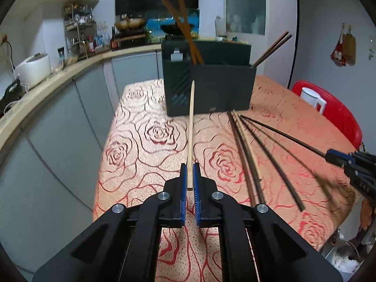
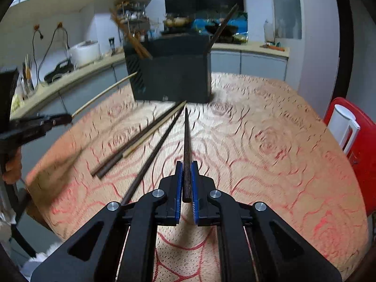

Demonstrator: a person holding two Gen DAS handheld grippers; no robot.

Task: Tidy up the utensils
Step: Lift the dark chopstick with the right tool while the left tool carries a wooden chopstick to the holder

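Pale bamboo shows between the blue pads of the left gripper (image 1: 190, 178): a light chopstick (image 1: 191, 127) is pinched near its thick end, its thin tip pointing away toward the black utensil holder (image 1: 209, 89) at the far side of the table (image 1: 145, 155). The jaws are closed tight on it, and the stick stands clear of the rose-patterned cloth. In the right wrist view the right gripper (image 2: 187, 178) is likewise clamped on a dark brown chopstick (image 2: 186, 145), which runs straight ahead toward the holder (image 2: 171, 75), its far tip just short of the box's base. Loose chopsticks (image 1: 256, 162) lie fanned on the cloth to the right of the left gripper, their far ends gathered near the holder's front right corner; most are dark and one is pale. From the right wrist they lie left of the held dark stick (image 2: 141, 145). The holder already has two reddish-brown chopsticks (image 1: 185, 30) leaning out of its left compartment and a dark pair (image 1: 272, 49) leaning out of its right end. A red chair (image 1: 340, 115) with a white jug (image 1: 313, 98) on it stands beyond the table's right edge, and a kitchen counter (image 1: 70, 70) runs along the left and far walls.
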